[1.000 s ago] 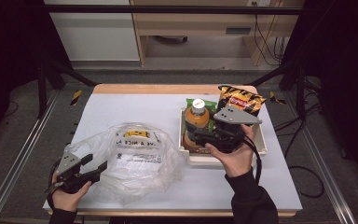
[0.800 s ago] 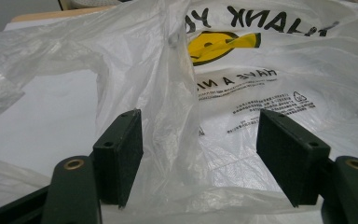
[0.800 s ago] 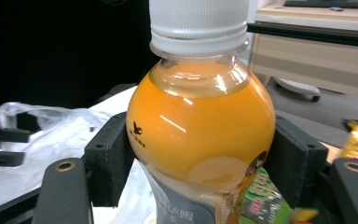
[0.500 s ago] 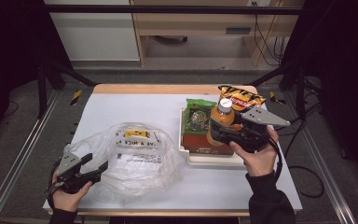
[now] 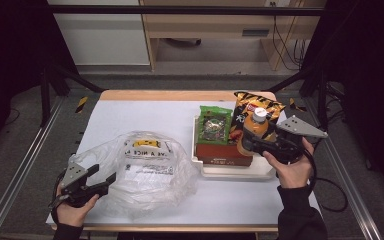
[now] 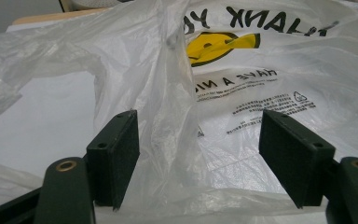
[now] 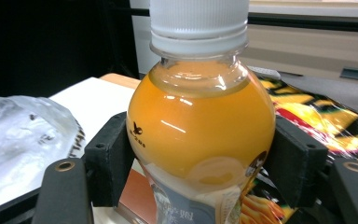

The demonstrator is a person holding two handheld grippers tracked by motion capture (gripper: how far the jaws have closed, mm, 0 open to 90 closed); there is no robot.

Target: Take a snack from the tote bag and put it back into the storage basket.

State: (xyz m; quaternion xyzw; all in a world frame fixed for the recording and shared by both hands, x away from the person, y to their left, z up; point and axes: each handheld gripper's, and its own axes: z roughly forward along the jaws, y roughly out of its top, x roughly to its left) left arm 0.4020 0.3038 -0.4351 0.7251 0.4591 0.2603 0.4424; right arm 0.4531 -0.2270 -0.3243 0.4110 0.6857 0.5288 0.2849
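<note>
Your right gripper [image 5: 247, 144] jaws clamp the juice bottle [image 5: 254, 131] above the tray [image 5: 235, 171]; your left gripper [image 5: 104, 181] jaws stand apart at the empty plastic bag [image 5: 145, 167], so bagging remains.

Between the black jaws of the right gripper [image 7: 200, 163] sits a clear bottle [image 7: 200, 135] of orange drink with a white ribbed cap [image 7: 198, 18] and a pale grey label. Behind it lies a black and yellow striped snack bag [image 5: 250, 107], and beside that a green packet [image 5: 215, 125]. Between the left gripper's [image 6: 198, 158] black pads hangs a translucent white bag [image 6: 242, 84] with black lettering and a yellow smiley.
</note>
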